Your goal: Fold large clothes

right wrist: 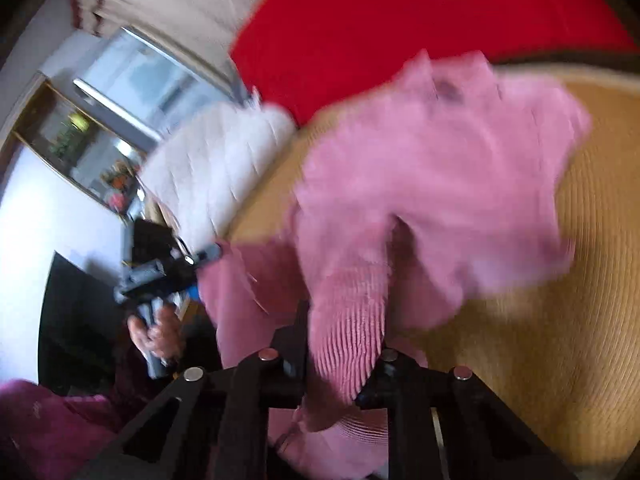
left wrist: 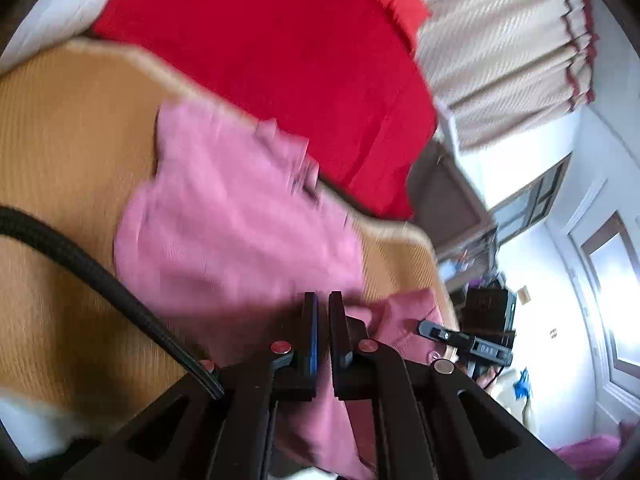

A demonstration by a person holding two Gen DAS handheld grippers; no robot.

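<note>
A pink ribbed garment [left wrist: 232,216] lies bunched on a tan woven mat [left wrist: 60,152]; it also shows in the right wrist view [right wrist: 440,168]. My left gripper [left wrist: 323,300] has its fingers nearly together at the garment's near edge; whether cloth sits between them is unclear. My right gripper [right wrist: 344,344] is shut on a ribbed fold of the pink garment [right wrist: 352,312], which is lifted off the mat. The right gripper also shows in the left wrist view [left wrist: 432,330], clamped on a pink corner. The left gripper shows in the right wrist view [right wrist: 208,254] at another corner. Both views are blurred.
A red blanket [left wrist: 280,48] lies beyond the mat [right wrist: 560,340]. A white quilted cover [right wrist: 216,168] sits at the mat's edge. A beige curtain [left wrist: 500,32], window and room furniture are behind. A black cable [left wrist: 100,276] runs across the left wrist view.
</note>
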